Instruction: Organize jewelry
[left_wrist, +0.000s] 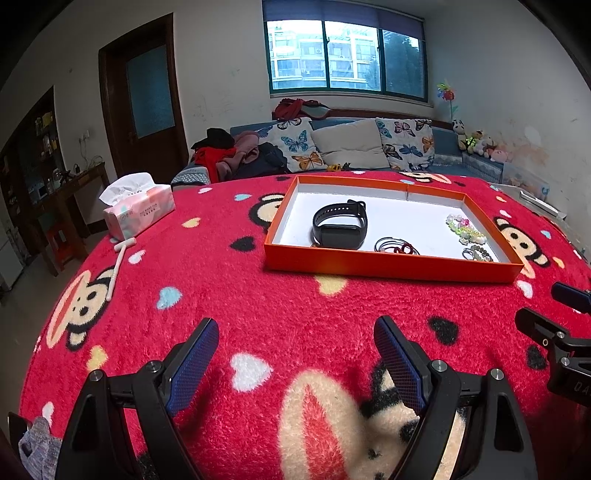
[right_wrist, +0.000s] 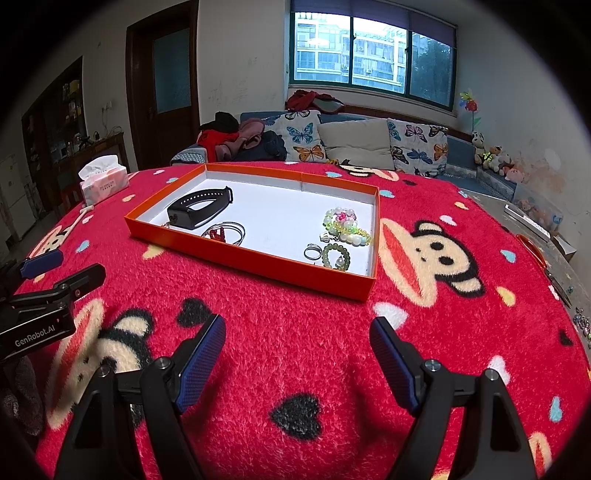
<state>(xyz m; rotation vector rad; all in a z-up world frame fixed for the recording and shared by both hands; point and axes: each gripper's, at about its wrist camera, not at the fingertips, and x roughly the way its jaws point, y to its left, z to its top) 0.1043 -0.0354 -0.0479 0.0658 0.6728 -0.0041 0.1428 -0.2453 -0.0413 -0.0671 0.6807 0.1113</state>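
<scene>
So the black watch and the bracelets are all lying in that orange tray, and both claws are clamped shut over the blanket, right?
Not quite. The black watch and bracelets do lie in the orange tray, but the left gripper and right gripper are open and empty, as both wrist views show.

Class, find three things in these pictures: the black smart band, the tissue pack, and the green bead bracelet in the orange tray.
black smart band (left_wrist: 340, 236): left wrist view, on its screen.
tissue pack (left_wrist: 142, 216): left wrist view, on its long side.
green bead bracelet (right_wrist: 335, 257): right wrist view, on its beads.
</scene>
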